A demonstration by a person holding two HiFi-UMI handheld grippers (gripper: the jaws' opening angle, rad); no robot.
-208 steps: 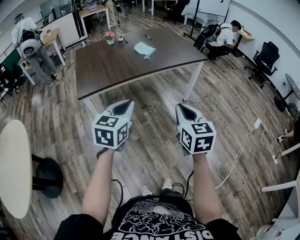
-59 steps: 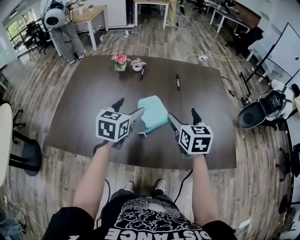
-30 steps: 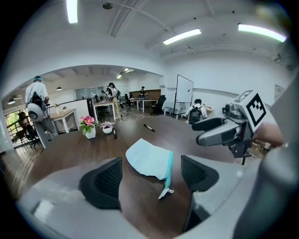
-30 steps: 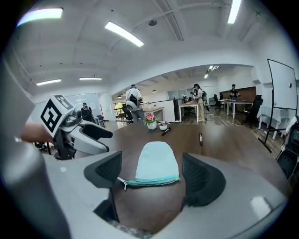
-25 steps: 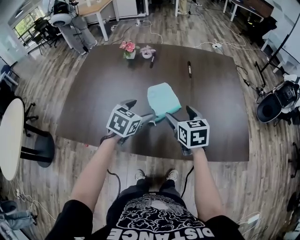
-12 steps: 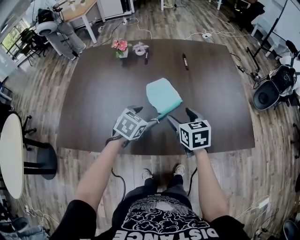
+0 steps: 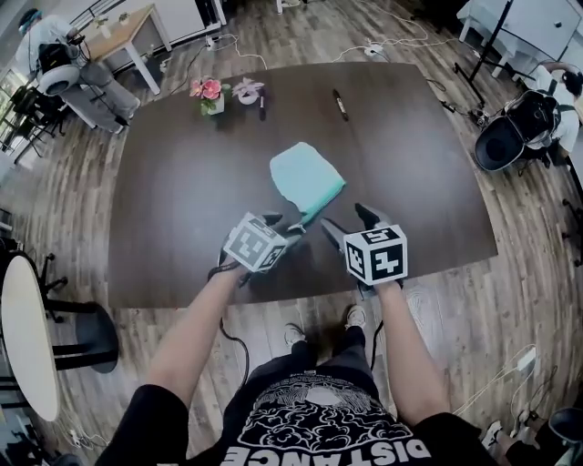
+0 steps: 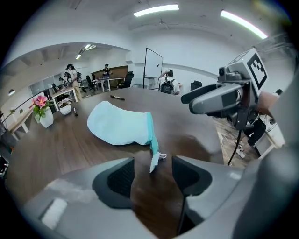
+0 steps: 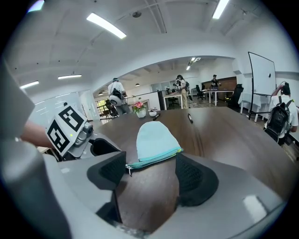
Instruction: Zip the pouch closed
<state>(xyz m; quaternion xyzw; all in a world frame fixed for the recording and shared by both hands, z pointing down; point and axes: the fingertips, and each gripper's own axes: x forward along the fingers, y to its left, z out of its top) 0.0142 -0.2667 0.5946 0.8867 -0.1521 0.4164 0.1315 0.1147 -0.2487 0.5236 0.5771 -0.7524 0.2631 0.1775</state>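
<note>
Left tongs [image 7: 285,224] lowered, closing — pouch [image 7: 307,177] tail [image 8: 154,161] between.

Open office, desks [image 7: 127,32], whiteboard [image 9: 261,74], strip lights [image 8: 155,9]

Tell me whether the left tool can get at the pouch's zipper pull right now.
Probably yes. The left tool, jaws apart and just closing, has the zipper tail between its tips untouched; the zipper pull lies just beyond on bare table, nothing blocking.
</note>
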